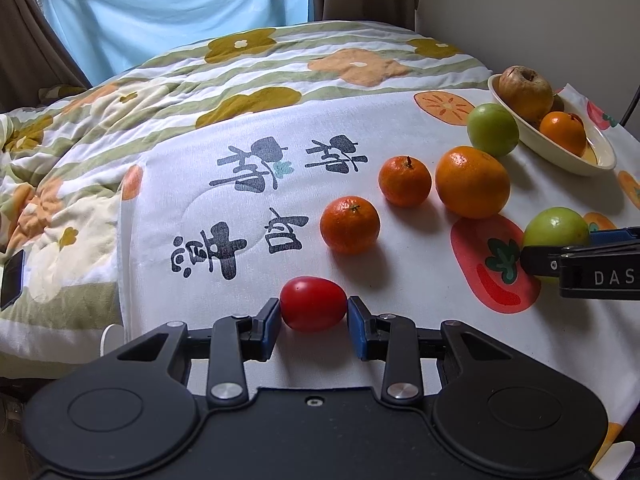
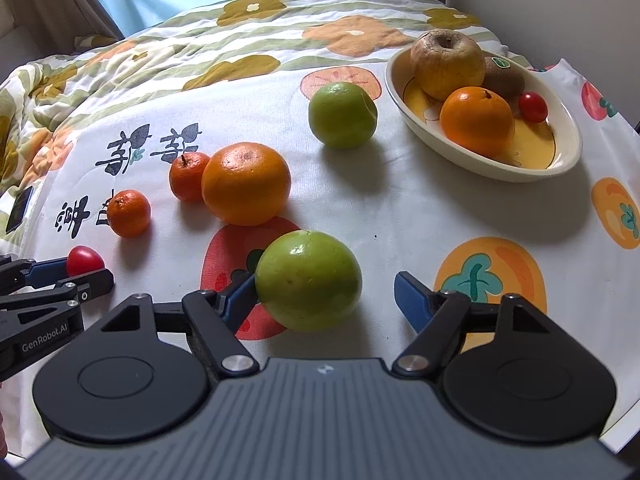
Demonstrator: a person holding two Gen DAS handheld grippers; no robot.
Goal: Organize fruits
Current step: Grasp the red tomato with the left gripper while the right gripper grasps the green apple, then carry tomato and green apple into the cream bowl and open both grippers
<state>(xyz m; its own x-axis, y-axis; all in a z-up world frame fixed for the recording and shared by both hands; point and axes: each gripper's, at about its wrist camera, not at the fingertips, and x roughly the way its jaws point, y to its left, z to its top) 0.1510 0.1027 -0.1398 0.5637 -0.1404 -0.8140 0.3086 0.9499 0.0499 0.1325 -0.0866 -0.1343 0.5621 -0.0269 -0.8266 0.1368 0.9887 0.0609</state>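
Note:
A red cherry tomato (image 1: 313, 303) lies on the cloth between the blue pads of my left gripper (image 1: 313, 312); both pads sit right against it, jaws narrow. It also shows in the right wrist view (image 2: 83, 260). My right gripper (image 2: 326, 286) is open around a green apple (image 2: 308, 280); the left pad touches it, the right pad stands clear. A second green apple (image 2: 342, 114), a large orange (image 2: 246, 183) and two mandarins (image 2: 129, 213) (image 2: 188, 176) lie on the cloth. The cream oval bowl (image 2: 472, 160) holds a yellowish apple, an orange, a kiwi and a cherry tomato.
The fruit lies on a white printed cloth (image 2: 400, 208) spread over a flowered quilt (image 1: 120, 100). A dark phone (image 1: 12, 280) lies at the left. A blue curtain (image 1: 180, 12) hangs behind. A wall is at the right.

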